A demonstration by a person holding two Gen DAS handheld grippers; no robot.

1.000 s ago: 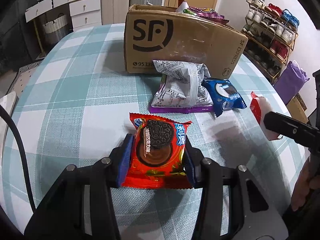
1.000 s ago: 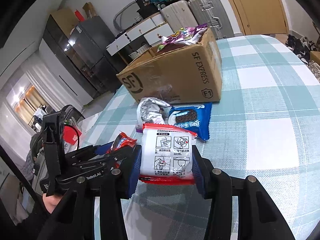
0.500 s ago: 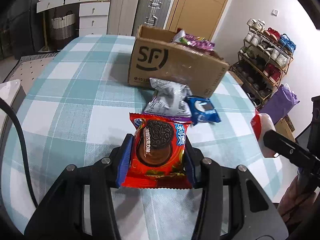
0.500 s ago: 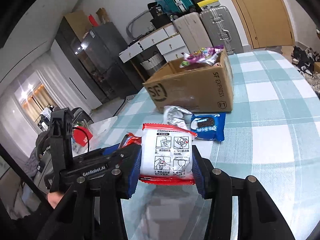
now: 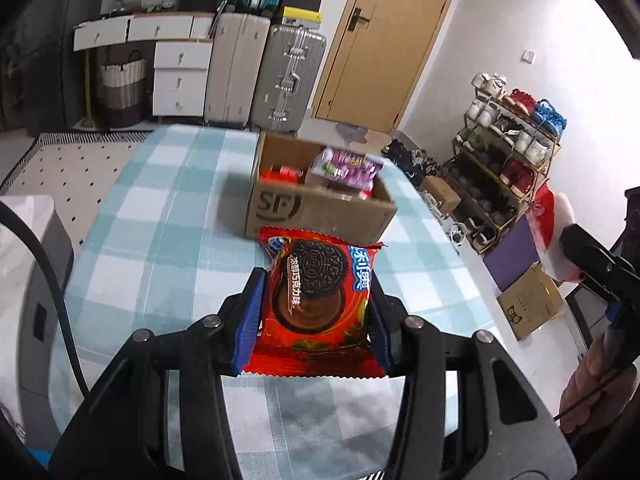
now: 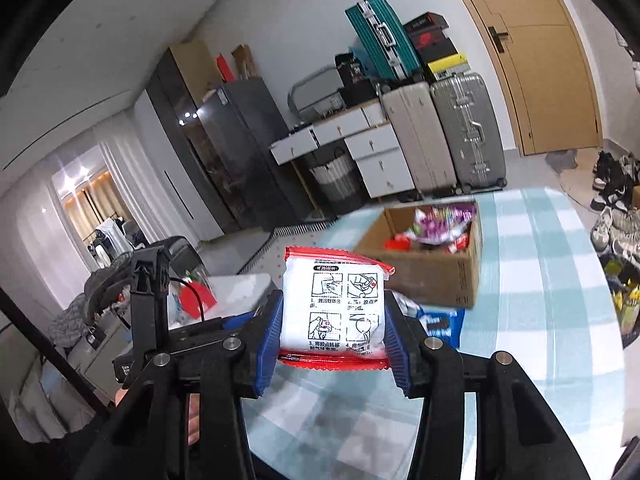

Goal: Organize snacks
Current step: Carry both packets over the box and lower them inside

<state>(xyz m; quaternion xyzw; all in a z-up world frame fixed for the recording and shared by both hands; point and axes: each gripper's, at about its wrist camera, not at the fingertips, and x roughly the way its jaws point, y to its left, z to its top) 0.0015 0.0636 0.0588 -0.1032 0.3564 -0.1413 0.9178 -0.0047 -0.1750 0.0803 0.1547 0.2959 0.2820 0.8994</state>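
My left gripper (image 5: 316, 312) is shut on a red cookie packet (image 5: 318, 300) and holds it high above the checked table (image 5: 168, 216). My right gripper (image 6: 334, 332) is shut on a white packet with a red edge (image 6: 334, 304), also lifted. An open cardboard box (image 5: 320, 204) with snack bags inside stands farther along the table; the same box (image 6: 432, 264) shows ahead and to the right in the right wrist view. A blue cookie packet (image 6: 440, 322) lies in front of the box, partly hidden by the right gripper's fingers. The right gripper and its packet (image 5: 552, 232) show at the right edge of the left wrist view.
Suitcases (image 5: 280, 76) and white drawers (image 5: 180, 76) stand past the table's far end. A shoe rack (image 5: 508, 152) lines the right wall. The left gripper's black body (image 6: 160, 300) sits to the left in the right wrist view. A white appliance (image 5: 28, 264) stands at the table's left.
Both grippers have risen with their packets still held. The box now appears from above, its contents visible, and the table looks farther below.
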